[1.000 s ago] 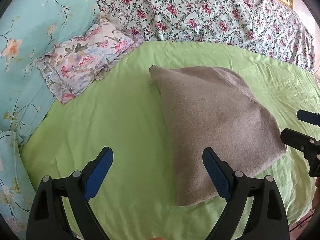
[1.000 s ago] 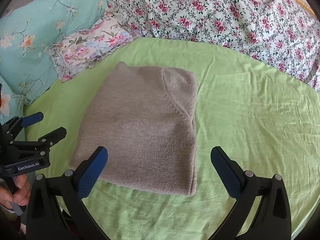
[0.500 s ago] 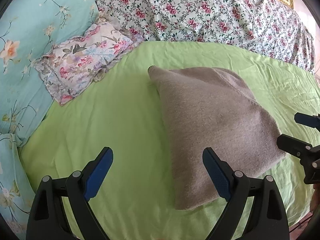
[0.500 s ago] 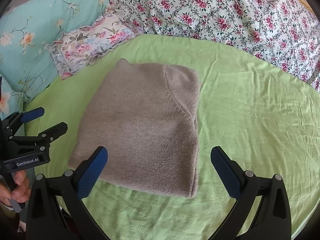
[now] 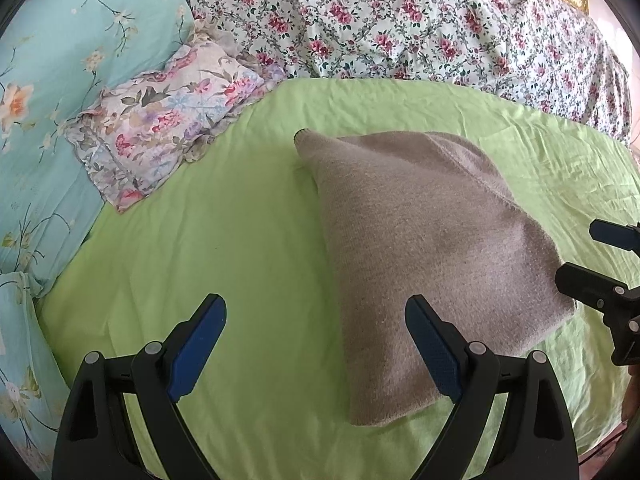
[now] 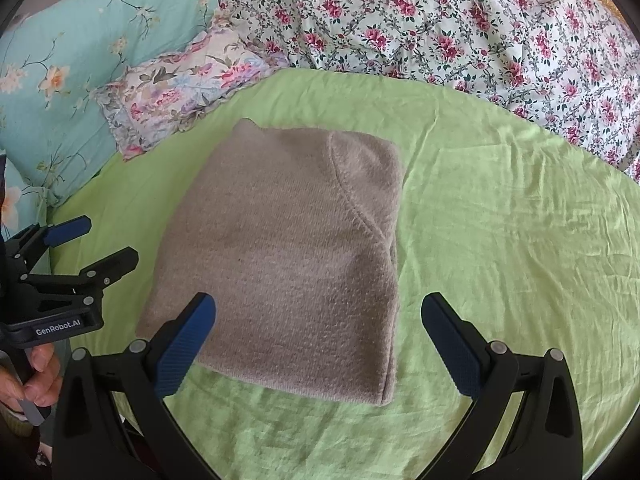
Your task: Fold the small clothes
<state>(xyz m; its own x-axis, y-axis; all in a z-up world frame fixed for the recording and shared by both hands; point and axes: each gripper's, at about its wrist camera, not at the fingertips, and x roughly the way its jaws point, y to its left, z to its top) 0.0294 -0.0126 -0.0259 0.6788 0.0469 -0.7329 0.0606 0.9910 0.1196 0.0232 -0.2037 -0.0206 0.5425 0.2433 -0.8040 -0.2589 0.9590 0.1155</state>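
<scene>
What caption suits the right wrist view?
Folded taupe knit garment lies on green sheet, open right gripper above it.

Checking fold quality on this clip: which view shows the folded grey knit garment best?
The right wrist view: the grey knit garment lies whole and near-centred on the green sheet, all edges and a curved seam visible. The left wrist view shows it obliquely, off to the right, its near edge partly behind a finger of the left tongs.
</scene>
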